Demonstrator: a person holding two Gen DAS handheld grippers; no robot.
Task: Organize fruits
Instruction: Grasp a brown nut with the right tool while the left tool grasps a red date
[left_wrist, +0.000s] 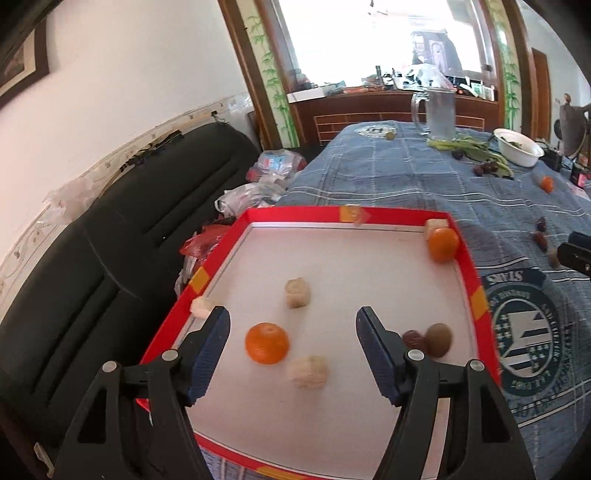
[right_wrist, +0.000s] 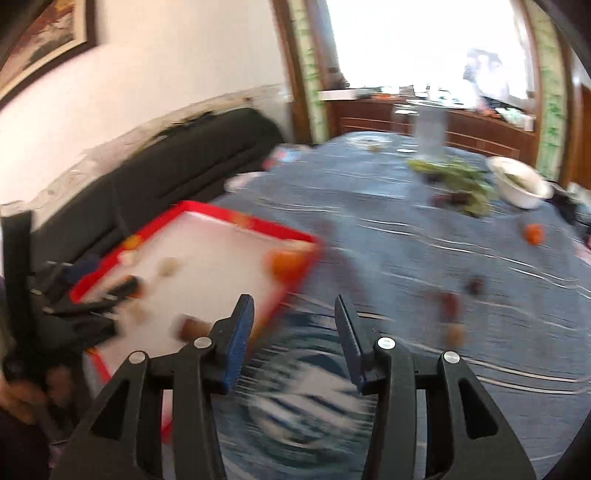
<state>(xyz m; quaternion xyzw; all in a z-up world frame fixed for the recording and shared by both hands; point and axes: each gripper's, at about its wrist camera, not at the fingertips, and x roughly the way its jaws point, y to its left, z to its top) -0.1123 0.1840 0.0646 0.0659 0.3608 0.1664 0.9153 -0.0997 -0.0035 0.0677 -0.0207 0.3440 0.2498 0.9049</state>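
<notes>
Hovering over red tray (left_wrist: 476, 280): left gripper (left_wrist: 293, 325) jaws apart, empty; orange (left_wrist: 266, 343) lies on the tray floor between them, untouched. Right gripper (right_wrist: 294, 312) jaws apart, empty, above blue tablecloth (right_wrist: 406, 236) just beside the tray; view blurred.

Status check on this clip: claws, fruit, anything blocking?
Left claw open, empty, over red tray. Right claw open, empty, over blue cloth. Two oranges in tray; one orange still out. Nothing blocking.
</notes>
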